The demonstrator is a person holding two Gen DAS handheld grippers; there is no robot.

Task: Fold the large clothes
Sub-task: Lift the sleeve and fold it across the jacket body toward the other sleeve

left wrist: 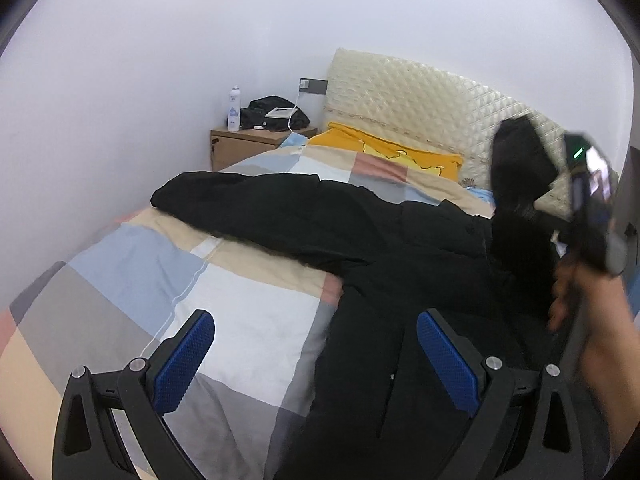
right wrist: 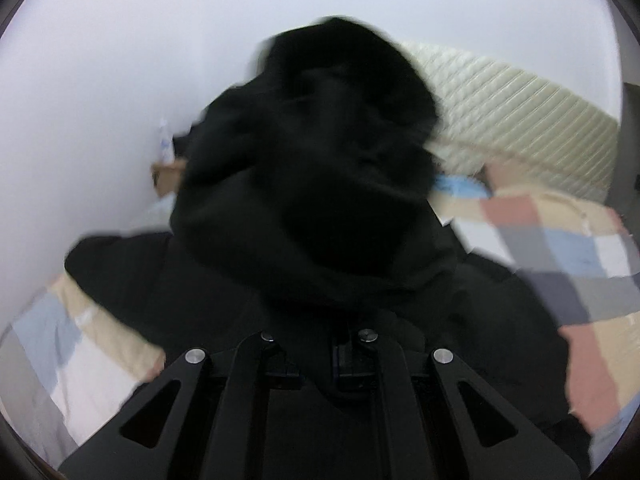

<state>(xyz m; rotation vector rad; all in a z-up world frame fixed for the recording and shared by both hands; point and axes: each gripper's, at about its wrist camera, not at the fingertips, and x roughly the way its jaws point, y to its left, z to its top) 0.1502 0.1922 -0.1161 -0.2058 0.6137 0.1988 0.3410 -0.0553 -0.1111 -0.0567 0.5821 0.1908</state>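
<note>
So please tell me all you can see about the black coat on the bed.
The black coat is large, of thick, matte, soft-looking cloth. It lies spread on the patchwork quilt, one long sleeve stretched toward the wall. The right tool is shut on one end of it, lifting a blurred bunch above the bed. The left tool hangs open over the body, not touching it. No zip or buttons can be told.

You are in a home bedroom: a bed (left wrist: 248, 320) with a pastel patchwork quilt fills the corner against plain white walls, a cream quilted headboard (left wrist: 416, 100) rises behind a yellow pillow (left wrist: 384, 152), and a small wooden nightstand (left wrist: 248, 142) beside it carries a spray bottle (left wrist: 234, 109), a dark bag (left wrist: 276, 112) and a charger cable (left wrist: 294, 114).
</note>
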